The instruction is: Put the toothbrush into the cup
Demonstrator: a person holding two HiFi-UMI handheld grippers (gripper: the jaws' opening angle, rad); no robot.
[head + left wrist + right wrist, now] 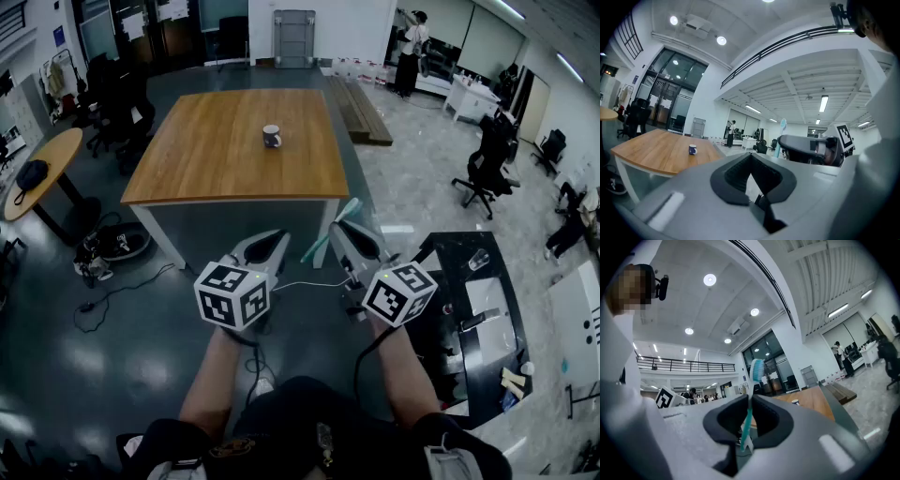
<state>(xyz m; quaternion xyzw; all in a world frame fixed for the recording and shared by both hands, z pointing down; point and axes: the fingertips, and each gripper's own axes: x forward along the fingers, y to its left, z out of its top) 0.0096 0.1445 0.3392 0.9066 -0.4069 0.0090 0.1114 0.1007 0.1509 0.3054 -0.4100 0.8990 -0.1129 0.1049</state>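
A dark blue cup (271,137) stands on the wooden table (206,159), far ahead of both grippers. My right gripper (340,229) is shut on a teal toothbrush (330,234) and holds it in the air, short of the table's near edge. In the right gripper view the toothbrush (750,399) stands upright between the pads, bristle head up, with the cup (795,402) small beyond it. My left gripper (279,236) is alongside, shut and empty. The left gripper view shows the cup (693,149) on the table (651,150), and the toothbrush head (782,124) off to the right.
A black desk (469,309) with loose items is close on my right. A round wooden table (47,155) and office chairs (117,103) stand to the left, with cables on the floor. A person (410,56) stands far back, near long wooden benches (361,108).
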